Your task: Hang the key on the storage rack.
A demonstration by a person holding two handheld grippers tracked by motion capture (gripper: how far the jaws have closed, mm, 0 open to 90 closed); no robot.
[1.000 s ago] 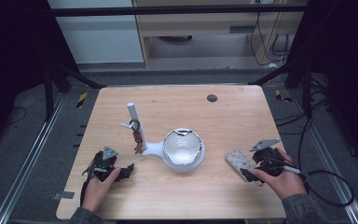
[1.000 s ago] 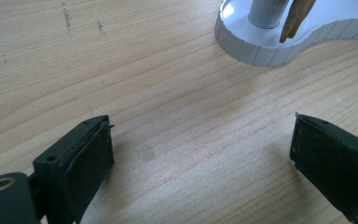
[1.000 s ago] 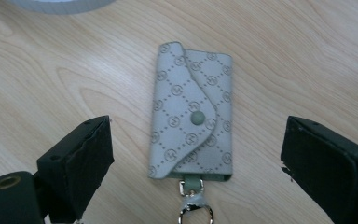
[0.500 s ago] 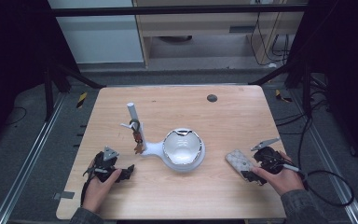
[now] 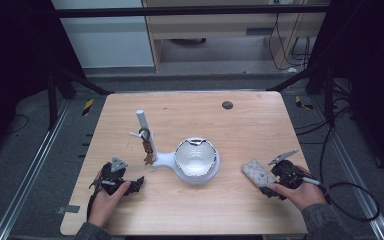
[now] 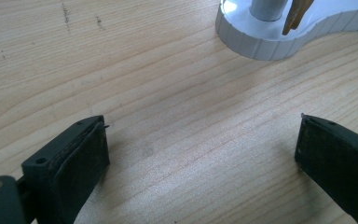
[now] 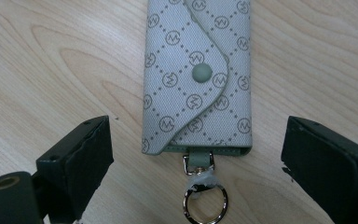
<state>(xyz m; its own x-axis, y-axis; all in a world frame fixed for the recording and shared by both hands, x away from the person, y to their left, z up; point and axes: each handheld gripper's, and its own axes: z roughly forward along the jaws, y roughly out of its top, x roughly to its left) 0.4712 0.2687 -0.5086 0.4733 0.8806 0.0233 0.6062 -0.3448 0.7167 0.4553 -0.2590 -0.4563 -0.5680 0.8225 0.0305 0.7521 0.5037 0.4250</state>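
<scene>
Item: key pouch, lying flat at the counter's right front, ahead of the right tongs.

Right tongs (image 7: 193, 172) stood wide apart, gripping nothing; the key pouch (image 7: 198, 77) lay between and just beyond the jaws, long axis running away from them, its key ring (image 7: 205, 203) nearest. Left tongs (image 6: 200, 154) likewise stood apart over bare counter (image 6: 144, 70), much farther from the pouch. Beyond: white stand (image 5: 192, 160) with hook post (image 5: 143, 127) mid-counter, likely the pouch's destination.

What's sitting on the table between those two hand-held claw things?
In the high view, a white stand with a post and round dish lies between the left gripper and right gripper. A patterned key pouch lies just before the right one.
</scene>
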